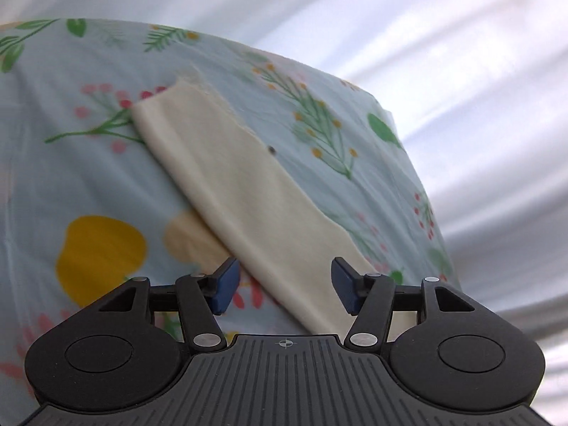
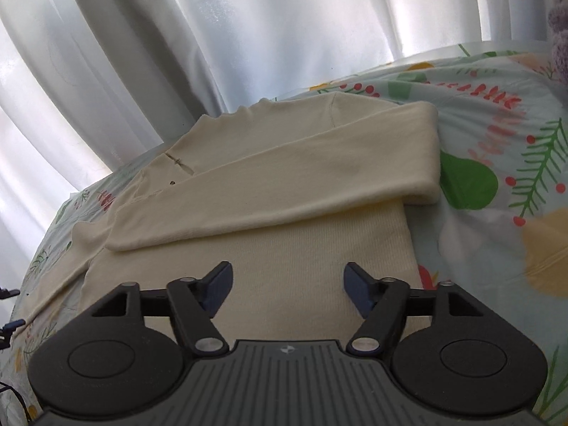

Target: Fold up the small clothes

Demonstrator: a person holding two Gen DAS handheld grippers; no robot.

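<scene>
A cream knitted top (image 2: pixel 284 191) lies flat on a floral bedsheet (image 2: pixel 497 149), one sleeve (image 2: pixel 269 181) folded across its body. My right gripper (image 2: pixel 288 289) hovers over the lower body of the top, open, nothing between its blue fingertips (image 2: pixel 358 289). In the left wrist view a long cream sleeve (image 1: pixel 248 191) runs diagonally over the sheet (image 1: pixel 71 177), its near end passing under my left gripper (image 1: pixel 284 285). That gripper is open above the cloth, pads clear of it. The picture there is blurred.
White curtains (image 2: pixel 213 35) hang close behind the bed's far edge. A grey-purple plush thing (image 2: pixel 559 35) sits at the far right. At the left edge of the right wrist view, part of a dark device (image 2: pixel 9 326) shows beside the bed.
</scene>
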